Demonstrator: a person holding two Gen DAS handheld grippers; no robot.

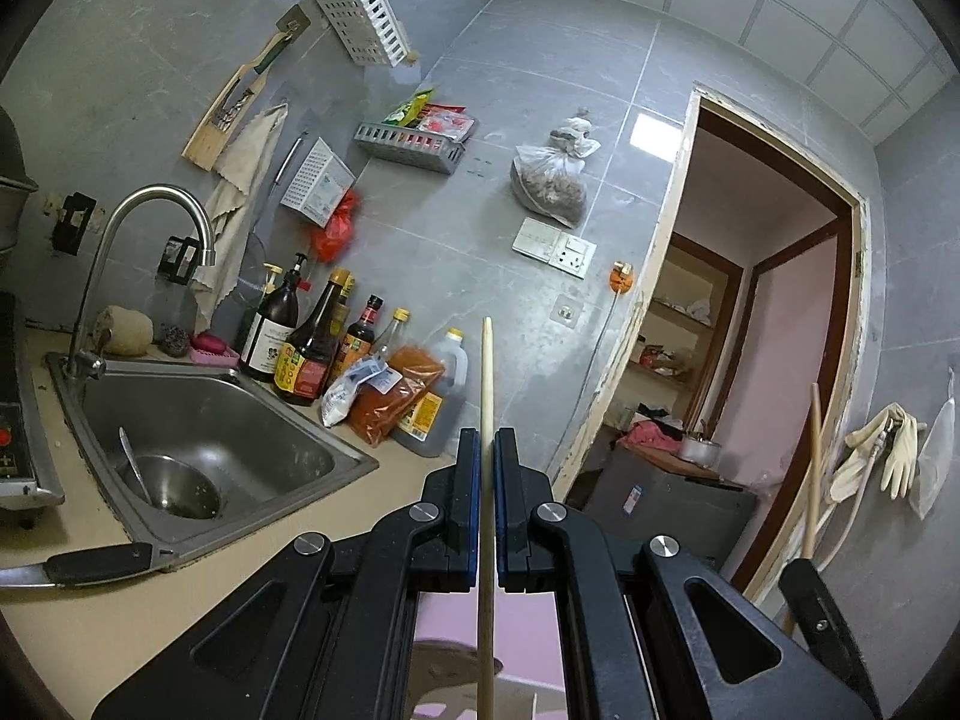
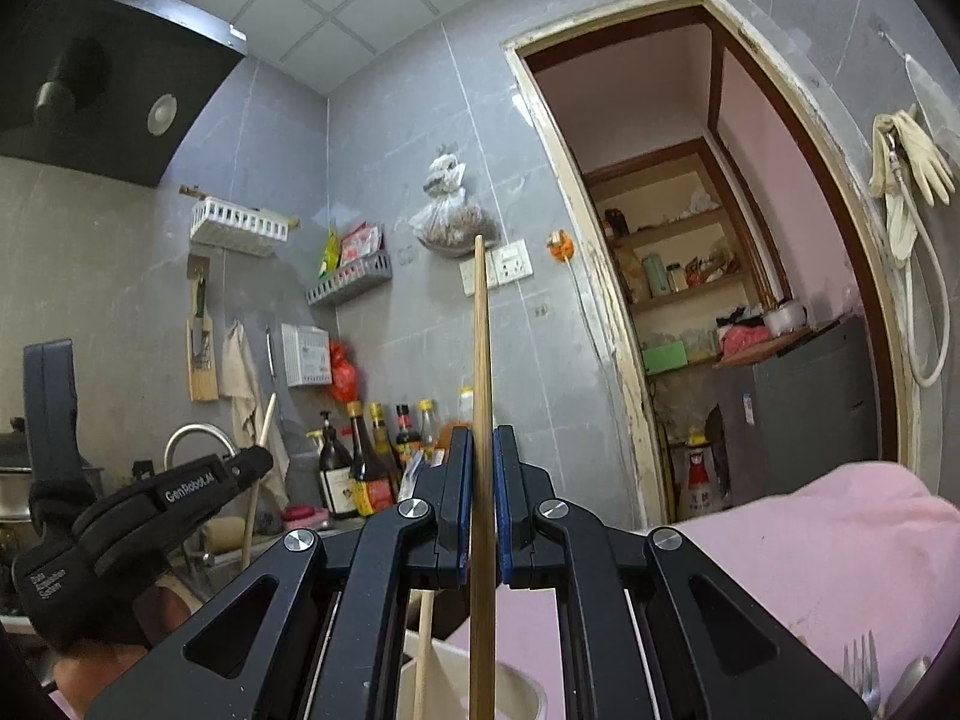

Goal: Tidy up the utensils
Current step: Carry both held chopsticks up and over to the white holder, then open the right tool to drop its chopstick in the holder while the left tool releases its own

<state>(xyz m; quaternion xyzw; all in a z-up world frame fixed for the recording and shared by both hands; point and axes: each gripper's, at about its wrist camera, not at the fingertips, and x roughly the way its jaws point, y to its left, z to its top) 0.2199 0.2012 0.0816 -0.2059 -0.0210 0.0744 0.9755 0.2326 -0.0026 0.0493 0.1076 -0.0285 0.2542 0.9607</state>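
Observation:
My left gripper (image 1: 486, 438) is shut on a pale wooden chopstick (image 1: 486, 372) that points up past the fingers toward the tiled wall. My right gripper (image 2: 483, 435) is shut on a darker wooden chopstick (image 2: 480, 330), also held upright. In the right wrist view the left gripper (image 2: 255, 462) shows at the left with its chopstick (image 2: 258, 450) passing through it. Below the right gripper a white cup (image 2: 516, 690) holds another pale chopstick (image 2: 423, 648). A fork (image 2: 861, 669) and a spoon (image 2: 909, 681) lie at the lower right.
A steel sink (image 1: 198, 426) with a faucet (image 1: 150, 228) holds a bowl with a spoon (image 1: 135, 468). Sauce bottles (image 1: 312, 342) stand beside it. A knife handle (image 1: 99, 564) lies on the counter. White and grey wall baskets (image 1: 363, 15) hang above. A pink cloth (image 2: 828, 540) lies at the right, and a doorway (image 2: 708, 240) beyond.

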